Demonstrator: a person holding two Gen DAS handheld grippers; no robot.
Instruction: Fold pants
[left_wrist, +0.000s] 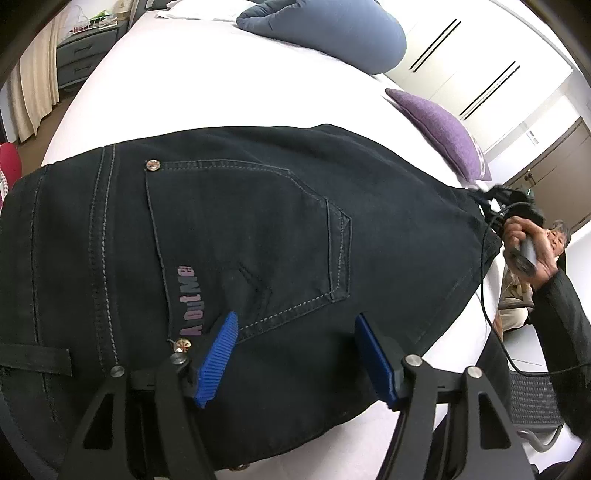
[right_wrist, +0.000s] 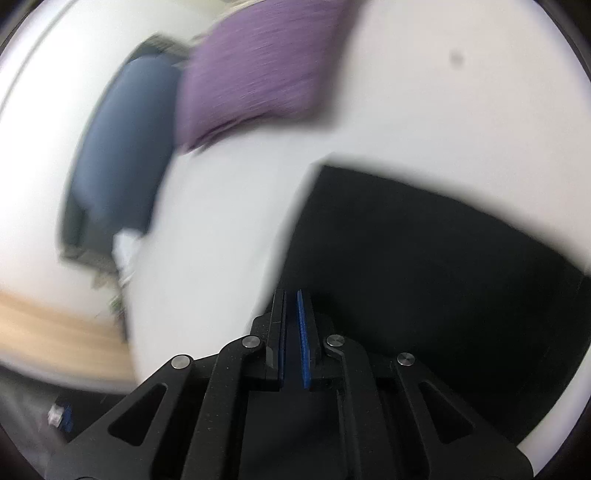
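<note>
Closest to the left camera, the left gripper (left_wrist: 295, 350) is hovering with its blue fingers (left_wrist: 218, 354) spread wide apart, gripping nothing. Directly beneath and between them the pants (left_wrist: 258, 240) are lying on the white bed (left_wrist: 184, 81), dark denim with the seat side facing up. A back pocket (left_wrist: 251, 236) is sitting just ahead of the fingers, its lower corner reaching between them, and pink lettering (left_wrist: 190, 299) is running along the pocket edge just ahead of the left finger. A rivet (left_wrist: 183, 345) is showing right beside that finger, another (left_wrist: 152, 165) at the pocket's far corner. Far off to the right of the fingers, the right gripper (left_wrist: 495, 199) is pinching the far end of the pants, with the person's hand (left_wrist: 528, 247) wrapped around its handle.

Through the right camera, heavily blurred, the right gripper (right_wrist: 291, 332) is showing its fingers (right_wrist: 303, 339) drawn close together, with dark cloth between them: they are clamping the pants (right_wrist: 424, 258). The dark fabric is spreading ahead and to the right of them over the bed (right_wrist: 443, 92).

Farther out, a purple cushion (left_wrist: 443, 133) is resting on the bed beyond the pants, ahead and right of the left fingers; it is appearing ahead and left of the right fingers too (right_wrist: 258, 66). A blue pillow (left_wrist: 332, 29) is lying farthest ahead, and a dresser (left_wrist: 85, 55) is standing far to the left.
</note>
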